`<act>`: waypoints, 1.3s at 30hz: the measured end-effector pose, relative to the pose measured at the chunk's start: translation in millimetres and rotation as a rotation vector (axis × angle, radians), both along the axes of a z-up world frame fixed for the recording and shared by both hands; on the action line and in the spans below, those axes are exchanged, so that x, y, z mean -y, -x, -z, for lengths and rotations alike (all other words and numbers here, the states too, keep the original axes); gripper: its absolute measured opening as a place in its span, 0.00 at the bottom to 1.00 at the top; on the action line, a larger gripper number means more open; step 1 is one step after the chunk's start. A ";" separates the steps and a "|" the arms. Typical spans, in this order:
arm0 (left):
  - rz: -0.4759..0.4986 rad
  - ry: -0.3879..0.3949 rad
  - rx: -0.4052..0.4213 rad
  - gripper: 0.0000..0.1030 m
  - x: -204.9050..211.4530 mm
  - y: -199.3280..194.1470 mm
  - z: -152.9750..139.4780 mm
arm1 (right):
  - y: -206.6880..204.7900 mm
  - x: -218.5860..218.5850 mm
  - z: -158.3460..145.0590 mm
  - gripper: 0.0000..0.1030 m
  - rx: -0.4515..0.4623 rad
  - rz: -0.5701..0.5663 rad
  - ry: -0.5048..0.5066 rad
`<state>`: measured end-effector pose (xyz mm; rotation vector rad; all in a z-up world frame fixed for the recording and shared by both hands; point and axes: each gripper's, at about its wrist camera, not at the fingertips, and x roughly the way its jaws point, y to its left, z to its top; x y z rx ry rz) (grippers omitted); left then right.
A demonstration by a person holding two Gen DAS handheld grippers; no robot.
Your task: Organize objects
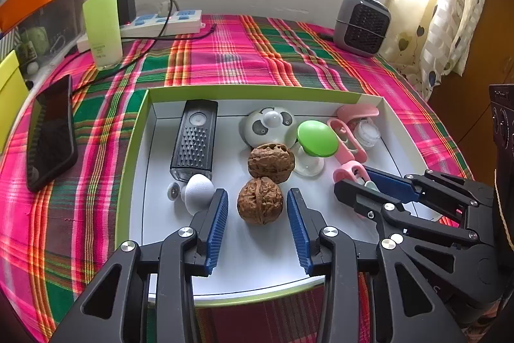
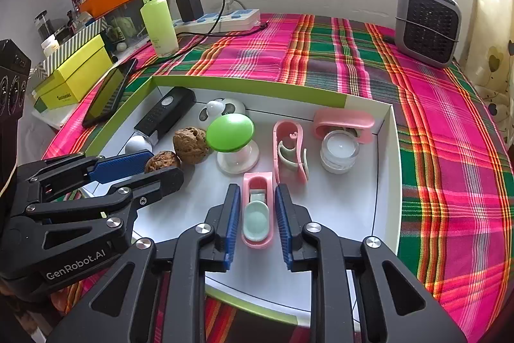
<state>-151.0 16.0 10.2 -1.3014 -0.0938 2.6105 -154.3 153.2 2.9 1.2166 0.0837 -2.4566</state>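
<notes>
Blue-padded, my left tool stands apart around the near walnut, pads not touching; my right tool brackets the pink toy tub, also loose. Both things rest in the white tray on the counter. I judge this the release step; next, lift both tools straight back.

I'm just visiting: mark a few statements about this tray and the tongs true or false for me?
1. Two walnuts lie in the tray. True.
2. The left tongs squeeze a walnut. False: it sits between them with gaps on both sides.
3. The green bottle stands inside the tray. False: it stands on the plaid cloth.
4. A pink toy piece lies between the right tongs. True.
</notes>
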 end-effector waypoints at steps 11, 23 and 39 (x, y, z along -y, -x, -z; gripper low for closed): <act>-0.008 0.007 -0.015 0.39 0.2 -3.8 -4.5 | -1.7 -0.4 -1.8 0.34 -0.009 0.006 -0.003; -0.034 0.038 -0.059 0.40 3.8 -14.3 -15.3 | -11.9 -0.2 -10.5 0.40 -0.039 0.023 -0.025; -0.067 0.062 -0.123 0.40 7.8 -46.5 -32.1 | -41.3 -3.1 -25.6 0.40 -0.099 0.047 -0.015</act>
